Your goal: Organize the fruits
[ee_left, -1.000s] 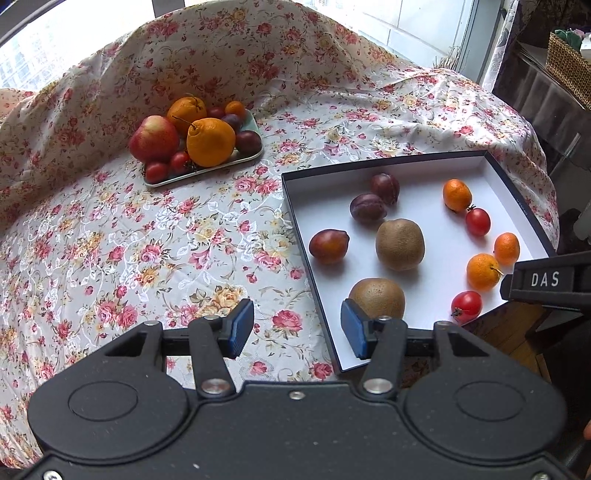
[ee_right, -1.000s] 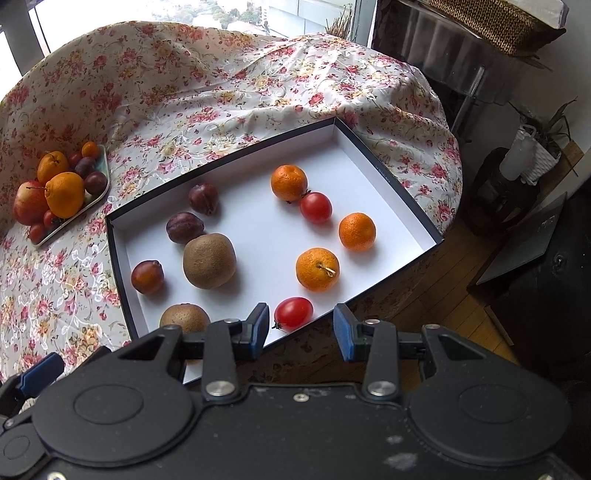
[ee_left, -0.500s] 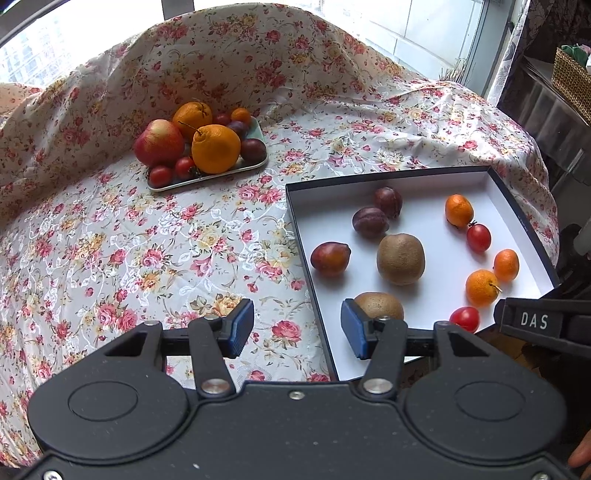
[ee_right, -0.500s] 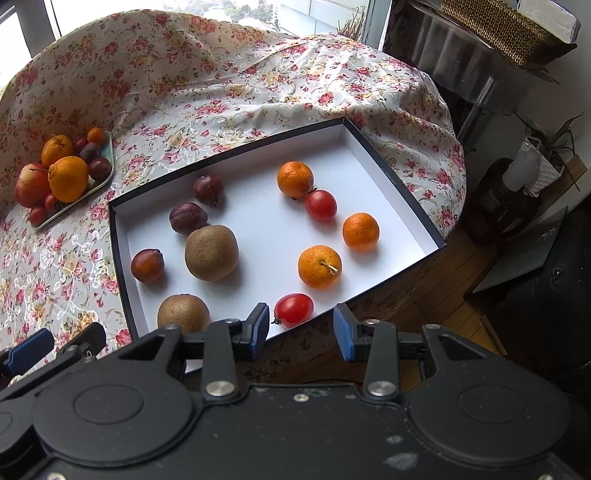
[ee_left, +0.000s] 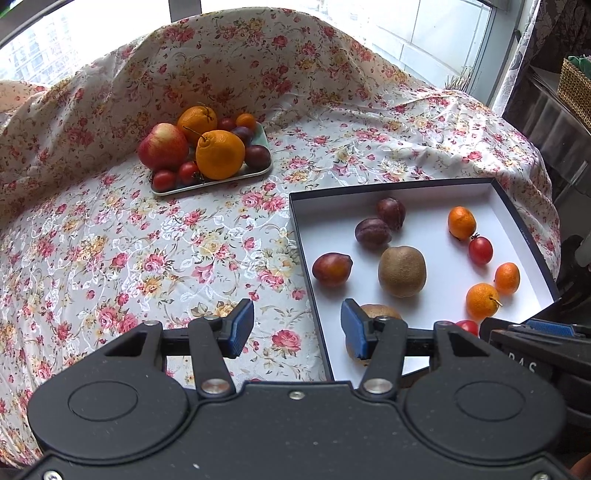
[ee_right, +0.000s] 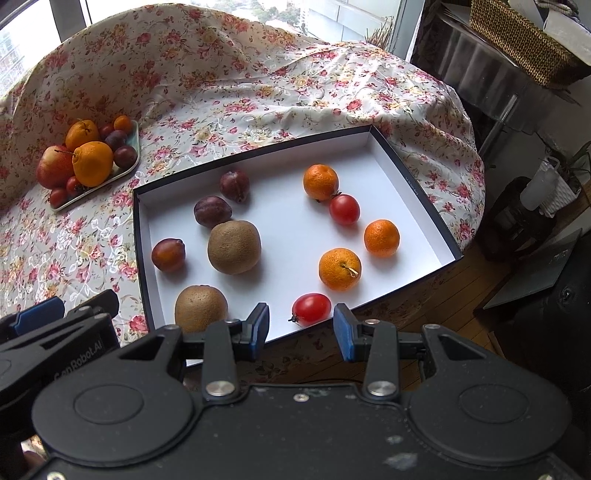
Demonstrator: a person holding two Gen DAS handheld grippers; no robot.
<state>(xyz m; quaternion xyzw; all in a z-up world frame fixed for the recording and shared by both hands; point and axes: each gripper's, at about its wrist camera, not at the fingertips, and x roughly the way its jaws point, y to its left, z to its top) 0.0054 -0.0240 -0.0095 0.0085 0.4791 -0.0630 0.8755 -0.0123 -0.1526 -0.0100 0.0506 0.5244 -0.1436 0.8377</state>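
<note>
Ten fruits sit in the box (ee_right: 413,192), a heaped tray (ee_left: 258,173) waits, and both left gripper (ee_left: 297,328) and right gripper (ee_right: 301,328) hang apart, empty.

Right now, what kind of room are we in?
Probably a room in someone's home, beside big windows. A flowery cloth covers the table, fruit sits on a small tray and in a white box, and a woven basket sits nearby.
</note>
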